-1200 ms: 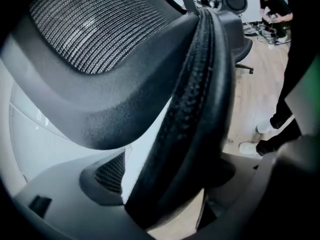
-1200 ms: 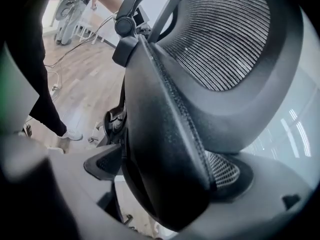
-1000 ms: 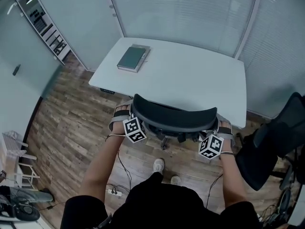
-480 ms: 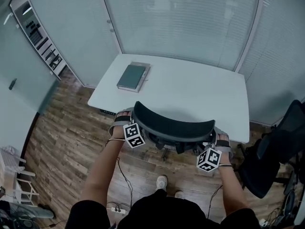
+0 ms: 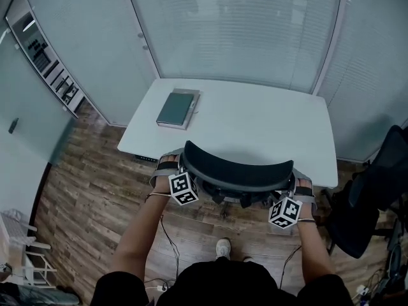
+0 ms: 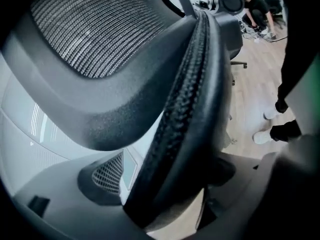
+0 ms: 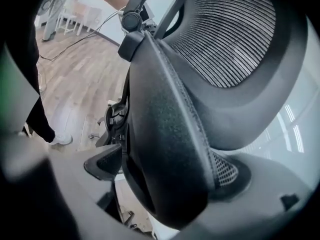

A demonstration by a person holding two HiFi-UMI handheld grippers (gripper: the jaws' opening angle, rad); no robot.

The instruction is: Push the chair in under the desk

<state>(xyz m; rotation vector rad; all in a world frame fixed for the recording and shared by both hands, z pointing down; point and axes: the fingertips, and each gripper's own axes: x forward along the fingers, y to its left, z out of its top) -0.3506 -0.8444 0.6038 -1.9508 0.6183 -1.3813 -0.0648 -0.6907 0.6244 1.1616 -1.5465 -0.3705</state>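
Closer to desk [image 5: 268, 116], curved mesh-backed chair [image 5: 239, 169]

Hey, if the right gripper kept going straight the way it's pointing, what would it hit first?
The chair backrest: its edge sits between the jaws of the right gripper, so there is no free way ahead. Beyond it, probably the desk.

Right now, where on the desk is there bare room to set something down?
The desk is bare across its middle and right side, from the book at the far left corner to the right edge. The near edge is crowded: the chair back is there, with the left tool and right tool gripping its ends.
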